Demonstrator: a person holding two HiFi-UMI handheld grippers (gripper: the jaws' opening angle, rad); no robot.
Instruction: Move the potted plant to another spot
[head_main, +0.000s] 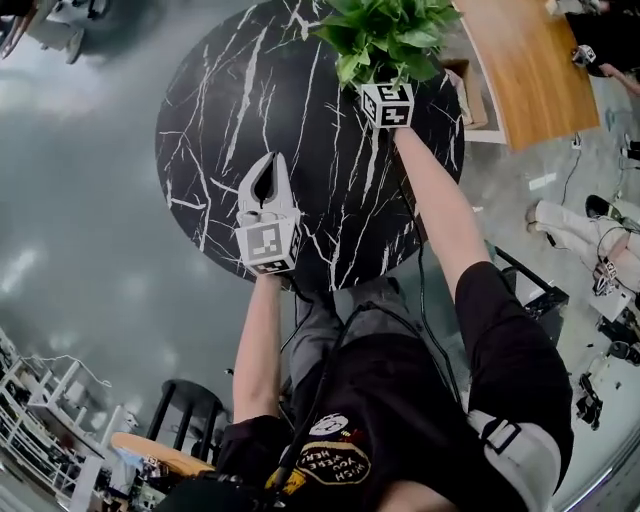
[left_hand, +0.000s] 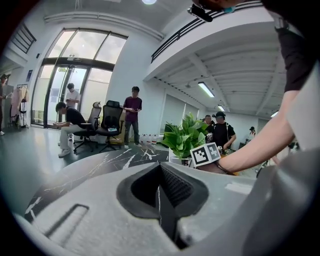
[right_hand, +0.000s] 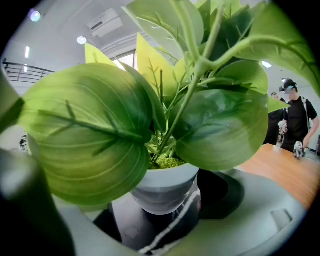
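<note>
Green potted plant (right_hand: 165, 186) stands between the right tongs' (right_hand: 161, 226) parted jaws.

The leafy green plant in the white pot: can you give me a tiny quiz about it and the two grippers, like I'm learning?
1. True or false: the left gripper has its jaws together, with nothing between them.
2. What does the leafy green potted plant stand on? A. the round black marble table B. the light wooden table C. the grey floor
3. Fill in: the plant's white pot sits between the jaws of the ____ gripper.
Key: 1 true; 2 A; 3 right. The right gripper has its jaws apart, one on either side of the pot.
</note>
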